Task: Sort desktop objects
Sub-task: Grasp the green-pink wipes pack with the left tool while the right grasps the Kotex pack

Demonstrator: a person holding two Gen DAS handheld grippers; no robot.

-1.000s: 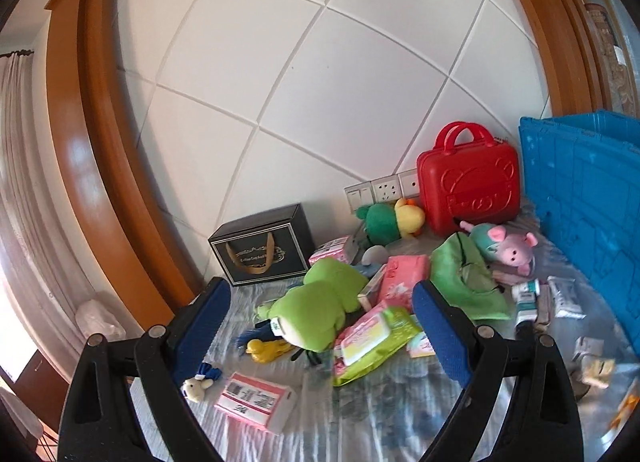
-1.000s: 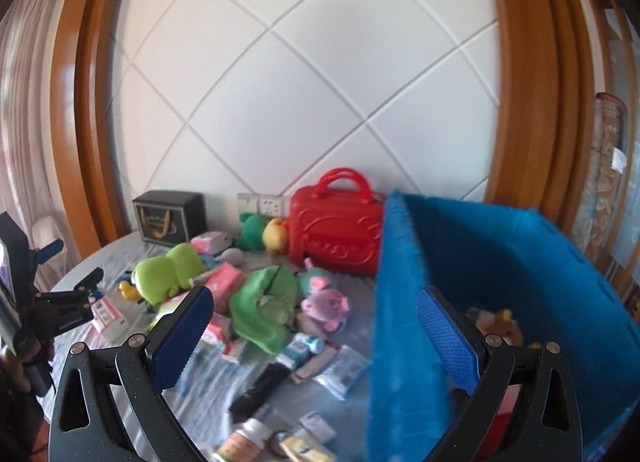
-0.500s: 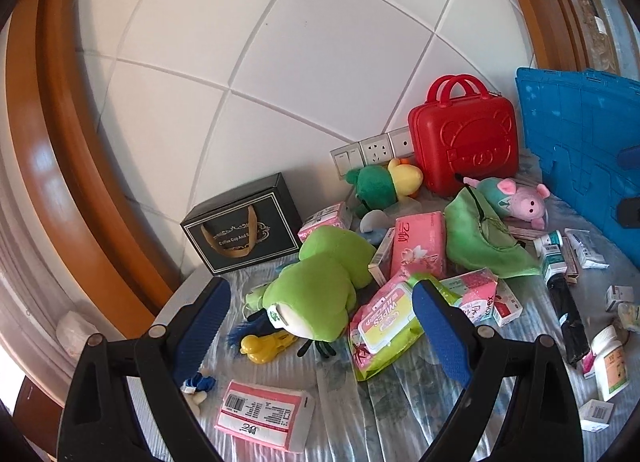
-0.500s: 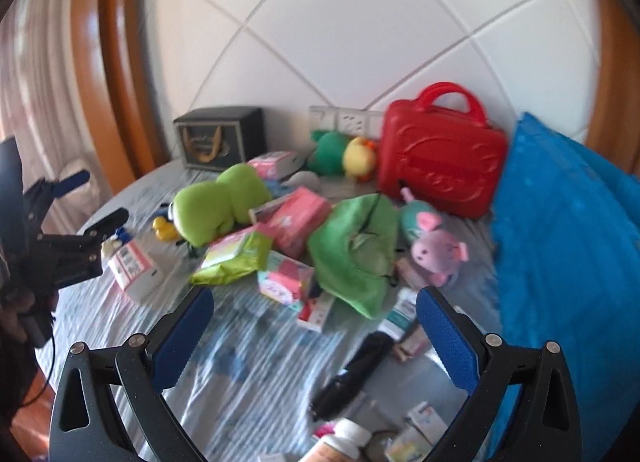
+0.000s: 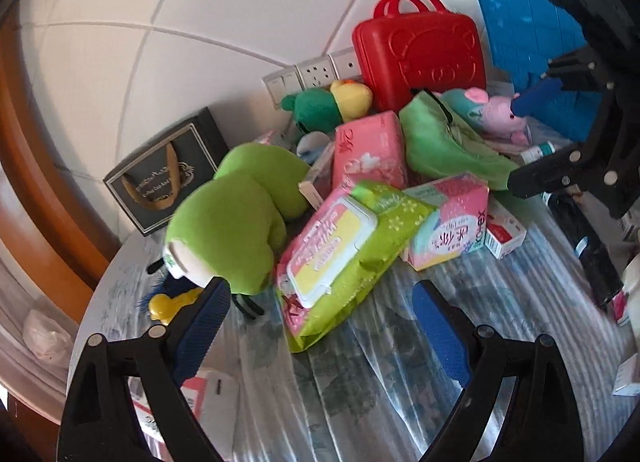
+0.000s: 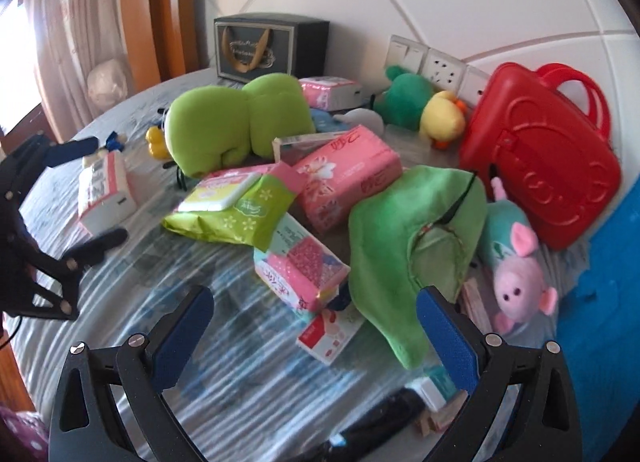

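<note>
A pile of objects lies on the round table. My left gripper [image 5: 320, 314] is open and empty, just in front of a green wet-wipes pack [image 5: 344, 250] and beside a green frog plush [image 5: 236, 218]. My right gripper [image 6: 314, 326] is open and empty, low over a pink-and-teal tissue pack [image 6: 300, 266] and a small red-and-white box [image 6: 330, 336]. The wipes pack [image 6: 236, 210], the frog plush [image 6: 232, 122] and a large pink tissue pack [image 6: 344, 178] also show in the right wrist view. The right gripper [image 5: 532, 134] appears at the right of the left wrist view.
A red case [image 6: 536, 170] stands against the wall. A blue crate [image 5: 532, 42] is at the right. A green pouch [image 6: 416, 254], a pink pig plush [image 6: 516, 262], a duck plush [image 6: 424, 114], a black gift box [image 6: 264, 46] and a black bar [image 6: 380, 418] lie around.
Both grippers have dropped and moved in toward the pile. The left one has closed on the wipes pack, the right one has swung left, away from the blue crate.
</note>
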